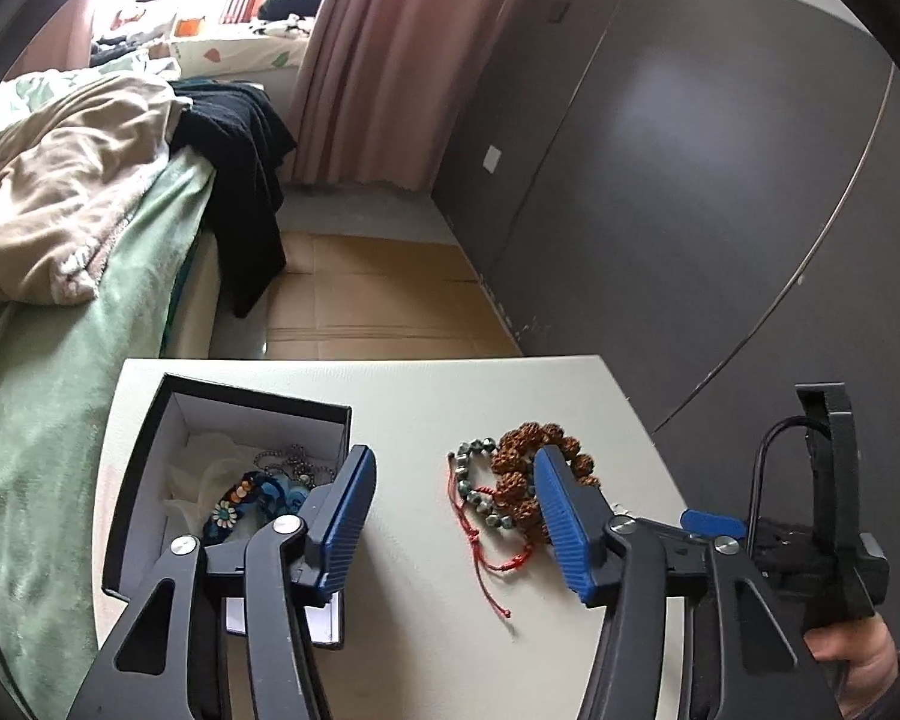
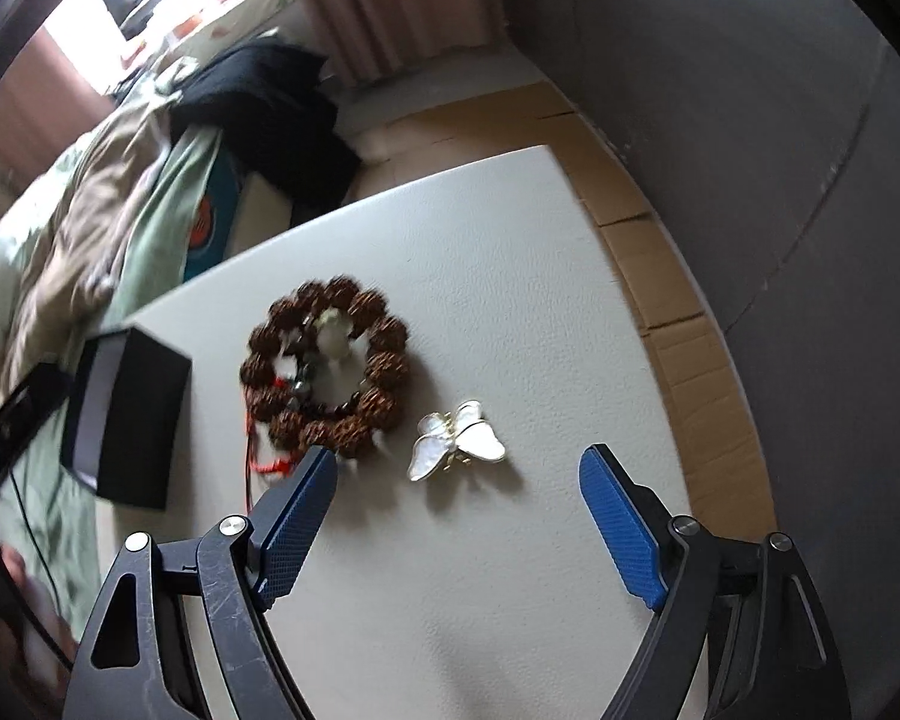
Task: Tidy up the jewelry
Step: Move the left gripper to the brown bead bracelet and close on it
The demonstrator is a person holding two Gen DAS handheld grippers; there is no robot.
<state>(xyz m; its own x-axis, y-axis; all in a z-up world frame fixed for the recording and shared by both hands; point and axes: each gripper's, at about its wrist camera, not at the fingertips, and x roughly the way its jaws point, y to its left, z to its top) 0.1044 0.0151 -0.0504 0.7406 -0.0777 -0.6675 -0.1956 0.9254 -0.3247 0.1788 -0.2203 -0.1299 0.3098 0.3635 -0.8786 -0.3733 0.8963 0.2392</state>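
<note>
A black box stands on the white table at the left and holds a blue flowered piece and a metal chain. A brown bead bracelet lies over a green bead bracelet with red cord. My left gripper is open and empty between the box and the bracelets. In the right wrist view the brown bracelet lies beside a white butterfly clip. My right gripper is open and empty just before the clip. The box is at the left.
A bed with green and beige covers and a black garment lies left of the table. A grey wardrobe wall stands at the right. Cardboard covers the floor past the table's edge.
</note>
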